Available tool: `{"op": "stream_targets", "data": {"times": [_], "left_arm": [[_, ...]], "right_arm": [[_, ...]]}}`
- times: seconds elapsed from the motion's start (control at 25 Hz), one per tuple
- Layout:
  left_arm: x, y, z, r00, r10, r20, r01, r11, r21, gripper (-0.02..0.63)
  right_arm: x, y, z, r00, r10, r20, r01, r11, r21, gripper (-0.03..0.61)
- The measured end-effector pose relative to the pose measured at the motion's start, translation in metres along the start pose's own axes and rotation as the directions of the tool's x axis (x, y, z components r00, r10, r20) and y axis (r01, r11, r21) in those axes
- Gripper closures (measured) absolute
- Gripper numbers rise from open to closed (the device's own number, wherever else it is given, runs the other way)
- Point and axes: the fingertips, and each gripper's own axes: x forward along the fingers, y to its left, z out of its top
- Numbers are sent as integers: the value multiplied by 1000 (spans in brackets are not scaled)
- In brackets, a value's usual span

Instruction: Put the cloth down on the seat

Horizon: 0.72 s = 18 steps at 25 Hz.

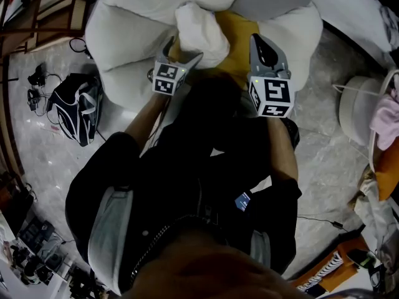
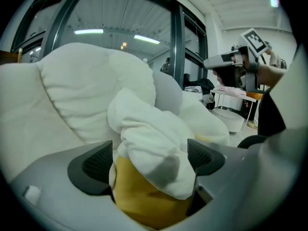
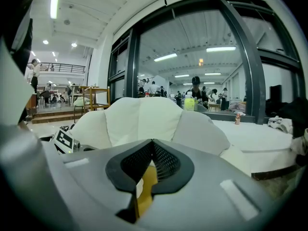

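A crumpled white cloth (image 1: 199,30) lies on the yellow seat (image 1: 240,36) of a white petal-shaped armchair (image 1: 124,36). My left gripper (image 1: 182,53) is at the cloth's near left side, jaws spread wide. In the left gripper view the cloth (image 2: 154,129) bulges between the two dark pads (image 2: 94,167) above the yellow seat (image 2: 139,201), and the pads do not press on it. My right gripper (image 1: 265,45) hovers over the seat's right part with its tips together and nothing in them. In the right gripper view the closed tips (image 3: 153,146) leave only a sliver of yellow seat (image 3: 147,182) showing.
A black bag (image 1: 75,104) and cables lie on the marble floor left of the chair. A round white stool (image 1: 358,108) and pink fabric (image 1: 386,120) stand at the right. A wooden frame (image 1: 37,17) is at the top left. The person's dark body fills the near middle.
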Motion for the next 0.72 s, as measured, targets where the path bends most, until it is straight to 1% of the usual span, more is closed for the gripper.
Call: {"op": "stream_targets", "data": {"times": [0.08,0.2,0.24,0.28,0.32,0.36,0.4,0.44,0.56,0.72], "left_arm": [[-8,-1,9,999,8,31,-9,999,35,132],[-20,0,31,996,26,90,-34,996,79,234],[-23,1,36,994,29,103,-38,995,88,291],[-25,1,40,994,28,109,-38,995,91,402],[-27,1,43,994,26,111,-36,995,89,484],[-30,1,47,994,26,111,-35,996,87,519],[-34,1,53,994,27,109,-37,996,87,573],[-39,0,59,994,27,105,-37,995,92,604],[-56,-10,84,998,6,63,-14,993,116,604],[-90,-23,130,1000,-20,6,19,992,124,604]], "right_arm": [[-2,1,-3,1000,5,-6,-5,1000,-4,575],[-3,1,-7,1000,16,-19,-16,1000,-1,575],[-4,0,-9,1000,19,-23,-19,1000,-1,575],[-5,-1,-10,999,19,-26,-19,1000,-2,575],[-6,-2,-11,999,17,-27,-17,1000,-4,575],[-7,-3,-10,1000,13,-27,-13,1000,-7,575],[-9,-5,-8,1000,7,-26,-7,1000,-12,575],[-12,-7,-4,1000,-3,-25,3,1000,-17,575],[-30,-10,18,999,-32,-23,31,999,-39,575],[-63,-3,67,998,-35,-50,31,997,-74,575]]}}
